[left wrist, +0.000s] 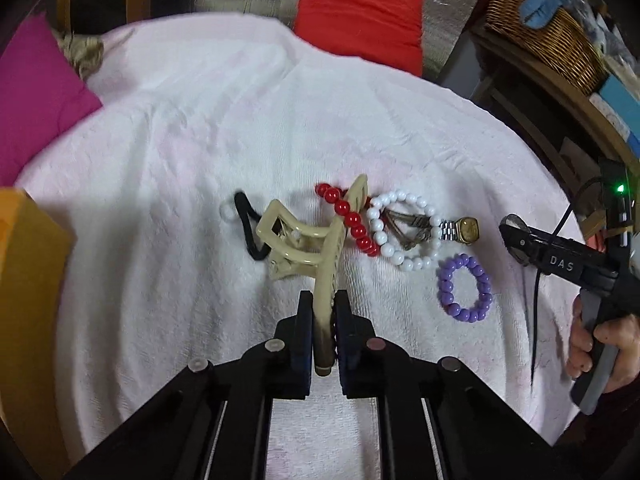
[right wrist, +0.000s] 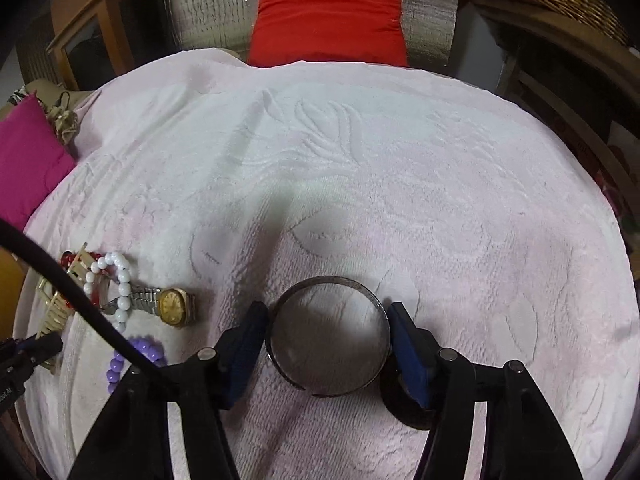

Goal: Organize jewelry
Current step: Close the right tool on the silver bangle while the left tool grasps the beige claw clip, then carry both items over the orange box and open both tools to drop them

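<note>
The beige hair claw (left wrist: 320,240) is clenched by the left gripper (left wrist: 323,312) near the beaded bracelets; the metal bangle (right wrist: 329,335) on the pink towel (right wrist: 400,168) is straddled, ungripped, by the right gripper (right wrist: 327,332).

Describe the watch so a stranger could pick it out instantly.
Start at the pale pink towel covering the surface and find the jewelry pile. At its edge, beside the white bead bracelet and above the purple bead bracelet, lies the watch. It alone has a gold-coloured dial and metal link band.
</note>
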A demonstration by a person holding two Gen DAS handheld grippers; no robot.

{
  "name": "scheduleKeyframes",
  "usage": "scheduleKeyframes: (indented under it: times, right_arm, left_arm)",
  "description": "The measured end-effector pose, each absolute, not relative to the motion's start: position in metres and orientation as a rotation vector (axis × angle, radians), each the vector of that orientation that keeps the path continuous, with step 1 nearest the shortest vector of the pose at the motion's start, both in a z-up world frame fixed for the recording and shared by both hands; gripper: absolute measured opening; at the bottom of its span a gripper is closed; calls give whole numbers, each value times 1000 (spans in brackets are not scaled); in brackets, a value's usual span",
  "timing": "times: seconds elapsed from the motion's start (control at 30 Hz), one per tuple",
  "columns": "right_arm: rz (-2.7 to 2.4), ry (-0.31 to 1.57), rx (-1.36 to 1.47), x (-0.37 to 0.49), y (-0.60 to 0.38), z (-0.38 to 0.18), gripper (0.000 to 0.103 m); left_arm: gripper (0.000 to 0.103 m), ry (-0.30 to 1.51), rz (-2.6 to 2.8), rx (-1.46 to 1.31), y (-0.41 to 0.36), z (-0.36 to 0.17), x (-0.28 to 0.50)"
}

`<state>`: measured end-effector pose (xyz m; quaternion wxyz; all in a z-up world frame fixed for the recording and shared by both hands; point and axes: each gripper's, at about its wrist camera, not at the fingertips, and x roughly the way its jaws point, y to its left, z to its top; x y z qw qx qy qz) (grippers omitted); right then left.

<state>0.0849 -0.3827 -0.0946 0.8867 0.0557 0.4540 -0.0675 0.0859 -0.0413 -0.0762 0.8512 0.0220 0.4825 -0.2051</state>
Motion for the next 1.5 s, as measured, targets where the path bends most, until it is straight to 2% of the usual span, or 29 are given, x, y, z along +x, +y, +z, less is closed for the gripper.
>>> scheduleKeyframes:
  times: [0.2, 0.47, 0.8, 1.07, 1.5]
  right_arm:
    - [-89, 911, 205, 76, -375, -82, 64]
    - [-76, 838, 272, 71, -370, -64, 64]
    - [-38, 766, 414, 71, -380, -53, 64]
    - [122, 692, 432, 57, -341, -36, 64]
    - [346, 577, 392, 33, -251, -3, 64]
  left_arm:
    - [10, 917, -344, 279, -37, -51, 64]
    - [11, 976, -364, 364, -13, -58, 60]
    - [10, 939, -393, 242, 17, -47, 53]
    - [10, 858, -353, 137, 32, -29, 45]
    - [11, 582, -152, 16, 91, 29, -12]
